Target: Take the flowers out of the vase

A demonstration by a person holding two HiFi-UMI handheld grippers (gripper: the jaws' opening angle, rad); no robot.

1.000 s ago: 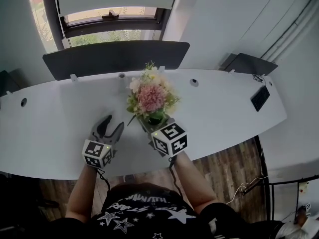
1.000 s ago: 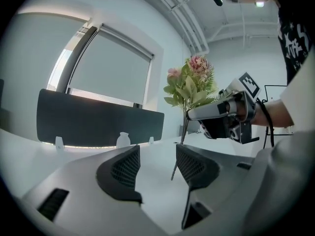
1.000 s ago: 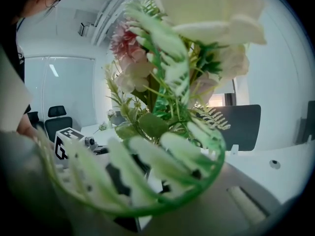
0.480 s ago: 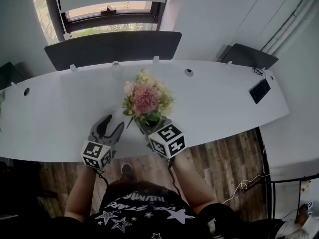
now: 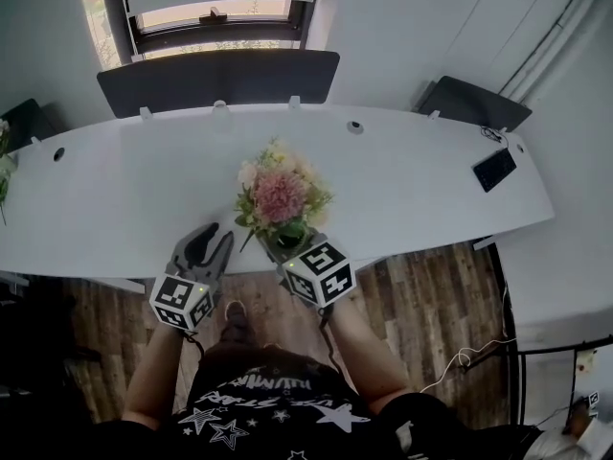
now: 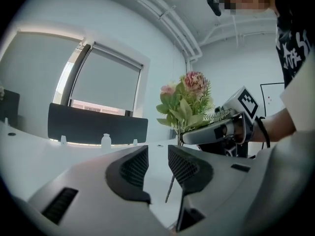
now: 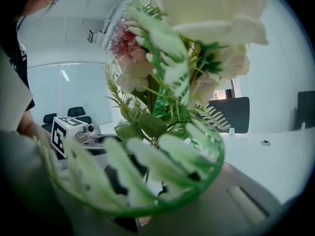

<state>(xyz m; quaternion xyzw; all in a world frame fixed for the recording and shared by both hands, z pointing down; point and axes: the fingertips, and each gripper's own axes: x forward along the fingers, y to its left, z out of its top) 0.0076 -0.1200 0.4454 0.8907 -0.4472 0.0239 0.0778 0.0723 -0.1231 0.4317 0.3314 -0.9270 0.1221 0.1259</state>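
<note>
A bouquet of pink and cream flowers [image 5: 280, 195] with green leaves stands in a green glass vase [image 5: 292, 233] at the white table's [image 5: 412, 190] near edge. My right gripper [image 5: 288, 248] is shut on the vase, whose rim [image 7: 197, 191] and flowers [image 7: 162, 82] fill the right gripper view. To the left of the vase, my left gripper [image 5: 206, 244] is open; its jaws have just been closing, and nothing is between them [image 6: 157, 156]. In the left gripper view the bouquet [image 6: 189, 100] and the right gripper [image 6: 216, 130] show beyond, and a stem [image 6: 171, 186] hangs below.
A long dark panel [image 5: 220, 75] stands along the table's far edge, a second one [image 5: 474, 103] at the far right. A black device [image 5: 495, 169] lies on the table's right end. A window [image 5: 215, 12] is behind. Wooden floor [image 5: 431, 295] shows below the table's near edge.
Both grippers and the vase have drawn back toward the table's near edge. The left gripper's jaws stand narrower than before. The right grip on the vase is unchanged.
</note>
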